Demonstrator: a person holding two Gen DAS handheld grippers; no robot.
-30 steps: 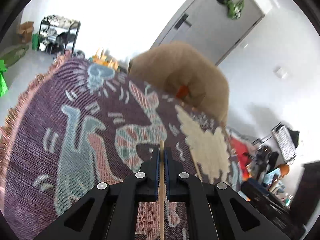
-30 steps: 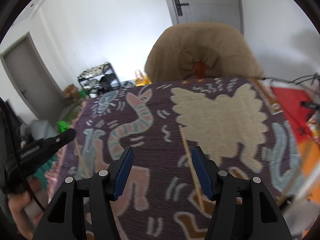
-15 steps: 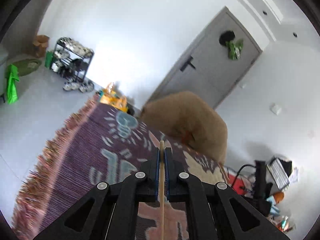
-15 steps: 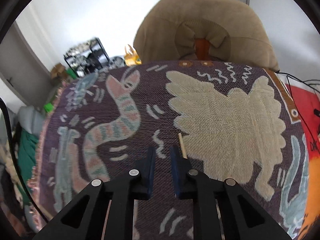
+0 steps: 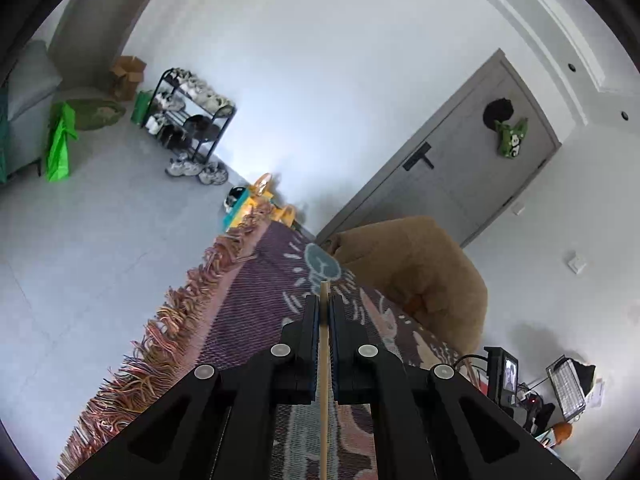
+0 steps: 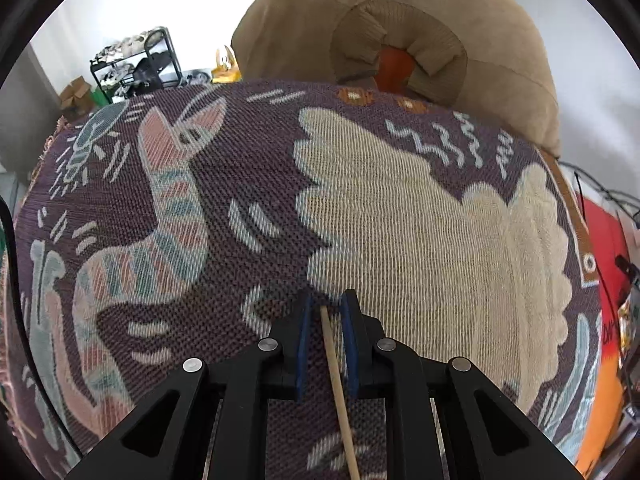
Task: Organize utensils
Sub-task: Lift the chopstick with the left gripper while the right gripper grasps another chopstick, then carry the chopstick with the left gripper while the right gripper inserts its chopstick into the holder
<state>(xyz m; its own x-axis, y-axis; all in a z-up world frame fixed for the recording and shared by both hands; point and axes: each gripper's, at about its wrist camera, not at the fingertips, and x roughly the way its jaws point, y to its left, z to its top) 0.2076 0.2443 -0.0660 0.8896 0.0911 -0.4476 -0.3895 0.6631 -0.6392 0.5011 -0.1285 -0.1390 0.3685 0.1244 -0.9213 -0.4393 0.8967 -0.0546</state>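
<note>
We see one chopstick (image 5: 323,360) running lengthwise between the left gripper's (image 5: 324,308) fingers, above the blanket (image 5: 248,320). A second chopstick (image 6: 336,376) lies on the blanket between the right gripper's (image 6: 325,304) fingers. Behind the blanket sits a chair (image 6: 480,40); a shoe rack (image 5: 188,116) stands far left.

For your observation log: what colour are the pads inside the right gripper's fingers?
Blue pads, clearest in the right wrist view.

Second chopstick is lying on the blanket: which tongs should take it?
Right. The right tongs already straddle the loose chopstick on the blanket, pads not yet touching it. The left tongs are shut on the other chopstick.
</note>
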